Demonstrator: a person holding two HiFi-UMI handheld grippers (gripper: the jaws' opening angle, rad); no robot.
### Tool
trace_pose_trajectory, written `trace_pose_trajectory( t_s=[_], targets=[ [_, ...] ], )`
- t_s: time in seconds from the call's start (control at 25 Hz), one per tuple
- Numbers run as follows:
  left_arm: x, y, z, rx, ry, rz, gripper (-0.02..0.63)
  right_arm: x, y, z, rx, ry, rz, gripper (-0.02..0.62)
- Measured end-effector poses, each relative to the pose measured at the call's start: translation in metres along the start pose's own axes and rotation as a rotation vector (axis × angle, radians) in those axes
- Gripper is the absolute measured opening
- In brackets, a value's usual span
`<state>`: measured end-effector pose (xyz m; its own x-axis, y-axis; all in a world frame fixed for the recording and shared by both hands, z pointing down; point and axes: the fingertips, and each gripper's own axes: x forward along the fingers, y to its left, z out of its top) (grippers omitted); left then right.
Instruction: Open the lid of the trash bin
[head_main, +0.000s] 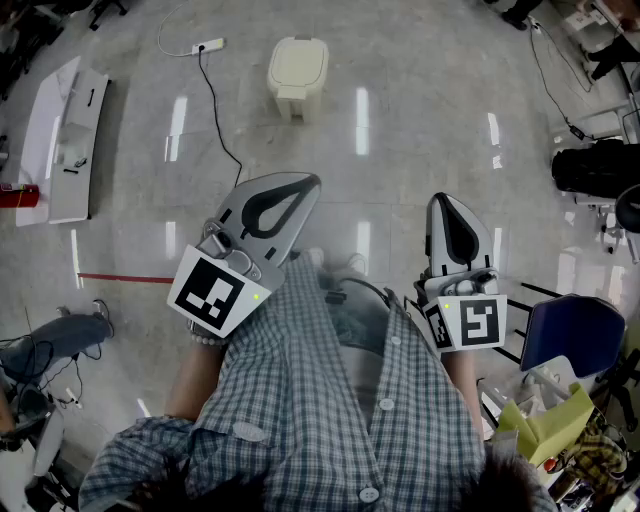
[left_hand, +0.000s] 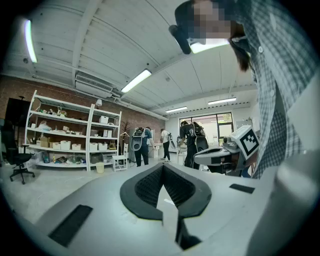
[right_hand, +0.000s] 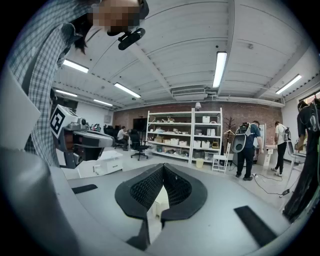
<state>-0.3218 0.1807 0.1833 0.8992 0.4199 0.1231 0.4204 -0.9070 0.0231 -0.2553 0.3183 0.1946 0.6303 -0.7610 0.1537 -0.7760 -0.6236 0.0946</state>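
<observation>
The left hand-held gripper (head_main: 305, 183) and right hand-held gripper (head_main: 445, 203) are both clenched on nothing. The trash bin (head_main: 297, 68) stands far ahead of them, lid (head_main: 298, 58) down, so the sensible course is to close in first, then part the jaws at the lid's edge.

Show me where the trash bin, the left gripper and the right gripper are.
trash bin (head_main: 298, 66), head view, on its closed lid.
left gripper (head_main: 308, 184), head view, between its fingertips.
right gripper (head_main: 445, 200), head view, between its fingertips.
</observation>
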Motion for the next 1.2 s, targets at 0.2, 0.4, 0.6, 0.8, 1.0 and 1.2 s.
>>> trace_pose_trajectory(
  t_s=[0.2,0.4,0.6,0.8,1.0,1.2],
  targets=[
    [0.000,-0.001,0.001,0.000,0.003,-0.019,-0.003,0.003,0.004,0.002,-0.006,0.001,0.005,0.017],
    [0.002,0.002,0.001,-0.002,-0.004,-0.018,-0.003,0.004,0.002,0.001,-0.006,0.005,-0.002,0.017],
    [0.000,0.009,0.003,-0.003,-0.016,-0.022,-0.002,0.006,0.003,0.003,0.008,-0.003,-0.023,0.017],
    [0.000,0.012,0.005,0.004,-0.028,-0.041,-0.003,0.000,0.001,0.003,0.011,-0.003,-0.066,0.017],
    [-0.003,0.017,0.004,0.021,-0.039,-0.072,-0.002,-0.006,0.006,-0.001,0.016,0.000,-0.116,0.017],
    [-0.005,0.020,0.006,0.019,-0.046,-0.079,-0.003,-0.008,0.009,-0.002,0.017,0.010,-0.131,0.017]
  ],
)
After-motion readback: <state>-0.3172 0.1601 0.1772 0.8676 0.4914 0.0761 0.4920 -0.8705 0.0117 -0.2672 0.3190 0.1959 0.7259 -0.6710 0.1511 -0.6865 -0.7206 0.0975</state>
